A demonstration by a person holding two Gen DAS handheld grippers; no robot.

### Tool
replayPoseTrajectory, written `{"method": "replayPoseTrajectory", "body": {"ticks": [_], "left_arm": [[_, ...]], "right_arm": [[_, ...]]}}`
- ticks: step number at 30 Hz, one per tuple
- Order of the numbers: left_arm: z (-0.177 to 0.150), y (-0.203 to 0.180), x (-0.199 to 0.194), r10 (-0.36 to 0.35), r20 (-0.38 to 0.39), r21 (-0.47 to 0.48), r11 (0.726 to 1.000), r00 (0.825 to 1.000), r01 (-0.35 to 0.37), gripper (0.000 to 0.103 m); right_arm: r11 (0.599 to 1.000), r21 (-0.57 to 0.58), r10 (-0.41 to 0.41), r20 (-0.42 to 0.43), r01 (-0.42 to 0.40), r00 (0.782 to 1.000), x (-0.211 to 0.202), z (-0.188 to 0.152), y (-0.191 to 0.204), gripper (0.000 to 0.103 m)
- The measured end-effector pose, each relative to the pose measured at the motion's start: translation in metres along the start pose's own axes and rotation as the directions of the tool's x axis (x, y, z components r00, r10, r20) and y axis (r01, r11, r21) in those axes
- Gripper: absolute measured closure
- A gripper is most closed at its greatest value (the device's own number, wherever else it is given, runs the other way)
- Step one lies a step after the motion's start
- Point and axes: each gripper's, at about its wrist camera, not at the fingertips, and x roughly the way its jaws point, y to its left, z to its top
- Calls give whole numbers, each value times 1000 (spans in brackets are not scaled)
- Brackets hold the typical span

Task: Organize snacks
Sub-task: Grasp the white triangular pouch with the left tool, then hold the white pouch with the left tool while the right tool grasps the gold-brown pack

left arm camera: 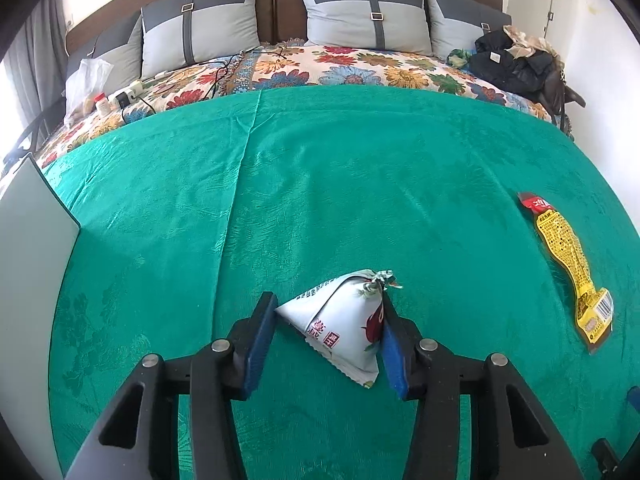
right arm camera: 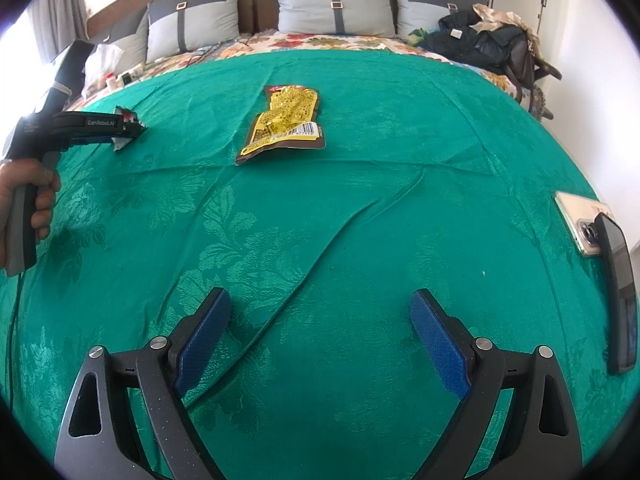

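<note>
A white pyramid-shaped snack packet (left arm camera: 347, 322) with red print sits between the pads of my left gripper (left arm camera: 328, 316), which is shut on it just above the green bedspread. The same gripper shows at the left of the right wrist view (right arm camera: 128, 130), with the packet (right arm camera: 123, 142) at its tips. A flat yellow snack packet (left arm camera: 568, 260) lies on the spread to the right; it also shows in the right wrist view (right arm camera: 286, 122), ahead and apart. My right gripper (right arm camera: 320, 308) is open and empty over the green spread.
A grey-white box wall (left arm camera: 32, 224) stands at the left edge. Two phones (right arm camera: 580, 224) lie at the right edge of the bed. Pillows (left arm camera: 360, 12), cables, a plastic bag (left arm camera: 86, 80) and dark clothes (left arm camera: 516, 64) lie at the bed's head.
</note>
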Motion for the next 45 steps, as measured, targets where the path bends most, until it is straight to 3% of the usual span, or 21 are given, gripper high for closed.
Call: {"method": "replayPoseTrajectory", "body": {"ticks": [4, 9, 15, 16, 18, 22, 24, 29, 32, 34, 36, 39, 43, 45], "left_arm": [[-24, 3, -38, -33, -6, -1, 999, 999, 33, 55], [-80, -1, -93, -27, -44, 30, 999, 999, 28, 55], [-134, -3, -95, -16, -56, -46, 999, 998, 14, 50], [-137, -5, -97, -10, -7, -37, 999, 1000, 10, 48], [-140, -6, -90, 14, 3, -18, 1000, 1000, -14, 26], [-138, -5, -85, 17, 18, -3, 1000, 1000, -17, 15], [-137, -7, -82, 6, 4, 13, 1000, 1000, -6, 5], [-136, -11, -79, 14, -8, 19, 1000, 1000, -14, 0], [-136, -11, -79, 13, -8, 19, 1000, 1000, -13, 0], [-136, -11, -79, 14, -8, 19, 1000, 1000, -14, 0], [-136, -11, -79, 14, -8, 19, 1000, 1000, -14, 0], [-136, -11, -78, 14, -8, 19, 1000, 1000, -14, 0], [-136, -11, -78, 14, -8, 19, 1000, 1000, -13, 0], [-136, -11, -78, 14, -7, 19, 1000, 1000, -14, 0]], "right_arm": [[1000, 0, 0, 0, 0, 1000, 0, 0, 0, 9], [1000, 0, 0, 0, 0, 1000, 0, 1, -1, 9], [1000, 0, 0, 0, 0, 1000, 0, 1, -1, 9], [1000, 0, 0, 0, 0, 1000, 0, 1, 0, 9], [1000, 0, 1, -1, -1, 1000, 0, 1, -1, 9], [1000, 0, 1, -1, -1, 1000, 0, 1, -1, 9], [1000, 0, 0, -1, 0, 1000, 0, 1, -1, 9], [1000, 13, 7, -13, -6, 1000, -3, 2, -2, 11], [991, 115, 61, 89, -71, 994, -20, 27, -12, 11], [991, 112, 57, 131, -72, 990, -17, 61, -11, 11], [994, 74, 74, 75, -80, 994, 9, 101, -4, 11], [998, 24, 68, -103, -66, 992, 71, 146, 9, 11], [997, -56, 37, -183, -48, 982, 114, 152, 27, 13], [993, -92, 55, -153, -70, 987, 105, 148, 34, 42]]}}
